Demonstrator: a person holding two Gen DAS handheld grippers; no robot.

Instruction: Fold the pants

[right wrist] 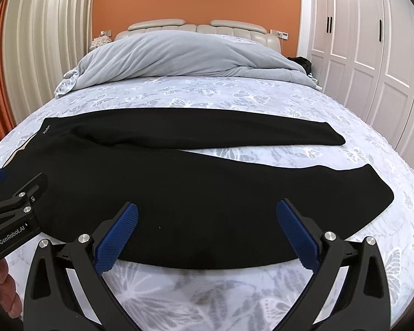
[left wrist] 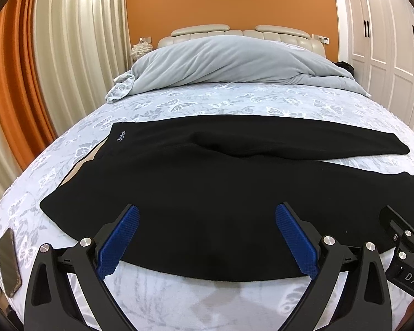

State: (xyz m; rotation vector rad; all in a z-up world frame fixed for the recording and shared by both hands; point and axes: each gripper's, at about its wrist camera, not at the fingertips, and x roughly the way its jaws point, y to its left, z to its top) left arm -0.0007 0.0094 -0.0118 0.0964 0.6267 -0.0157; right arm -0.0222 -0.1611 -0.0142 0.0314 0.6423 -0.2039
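Black pants [left wrist: 207, 182] lie spread flat across the bed, waistband at the left, both legs running to the right and a little apart. They also show in the right wrist view [right wrist: 196, 193]. My left gripper [left wrist: 207, 215] is open and empty, hovering over the near edge of the pants near the hip. My right gripper [right wrist: 207, 215] is open and empty over the near leg. The right gripper's body shows at the right edge of the left wrist view [left wrist: 403, 237]. The left gripper's body shows at the left of the right wrist view [right wrist: 16, 207].
The bed [left wrist: 234, 102] has a pale butterfly-print sheet. A grey duvet [left wrist: 229, 60] is bunched at the headboard. A phone [left wrist: 9, 262] lies at the near left edge of the bed. Curtains hang on the left, white wardrobes [right wrist: 372, 55] stand on the right.
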